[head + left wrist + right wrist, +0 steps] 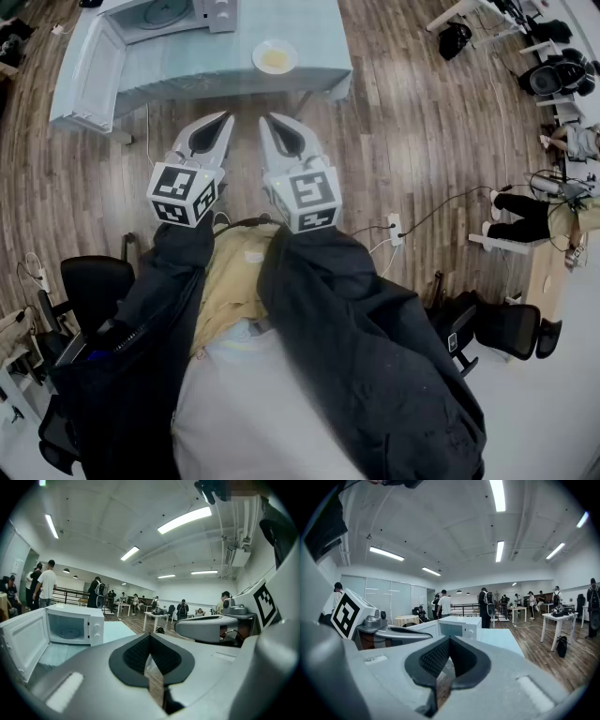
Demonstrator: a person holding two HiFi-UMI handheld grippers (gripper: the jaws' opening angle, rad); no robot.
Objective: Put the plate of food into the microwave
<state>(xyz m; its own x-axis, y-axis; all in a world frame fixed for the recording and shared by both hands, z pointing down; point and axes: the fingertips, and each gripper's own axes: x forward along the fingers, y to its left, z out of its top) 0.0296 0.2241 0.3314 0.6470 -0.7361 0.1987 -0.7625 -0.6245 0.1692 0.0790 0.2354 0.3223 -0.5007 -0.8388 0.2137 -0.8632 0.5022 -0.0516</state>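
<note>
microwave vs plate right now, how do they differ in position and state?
The microwave stands at the table's left end, the plate near its front edge, further right. The microwave is open and empty; the plate carries yellowish food. Both are white and sit on that table.

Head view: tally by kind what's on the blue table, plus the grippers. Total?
Microwave: 1
Plate of food: 1
Grippers: 2 (left gripper, right gripper)
Total: 4
</note>
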